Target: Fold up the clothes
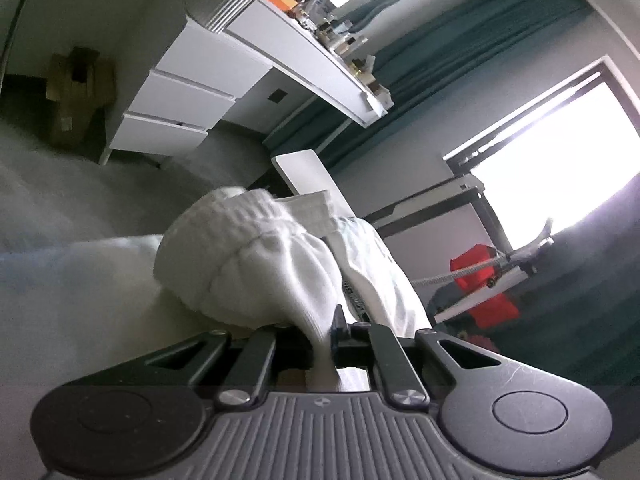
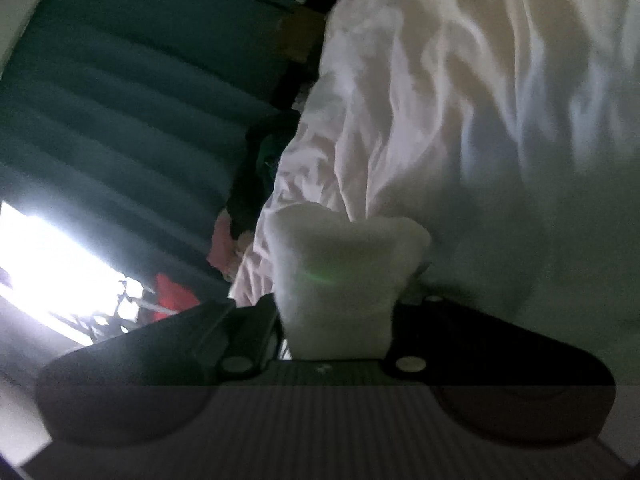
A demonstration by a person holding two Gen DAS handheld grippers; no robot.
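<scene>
Both grippers: each is clamped on white cloth, and the whole thing is up in the air!
Left gripper point(image 1: 325, 344): jaws pinched tight on a narrow tail of the white ribbed garment point(image 1: 256, 264), which bunches up just beyond the fingertips.
Right gripper point(image 2: 336, 320): closed on a thick fuzzy wad of white cloth point(image 2: 340, 272); I'd say it's the same garment, but the view is too blurred to be sure.
Where the garment is: hanging between the camera and the teal curtain point(image 1: 460, 52), lifted well off any surface.
Beside the garment: a smoother white fabric point(image 1: 380, 264) just to its right, and wrinkled white sheeting point(image 2: 460, 100) spreading out beyond the right-hand wad.
Step in hand: looks like the lift-and-spread, with no fold made yet.
Next move: draw the two grips apart to pull the cloth taut, then lay it flat.
</scene>
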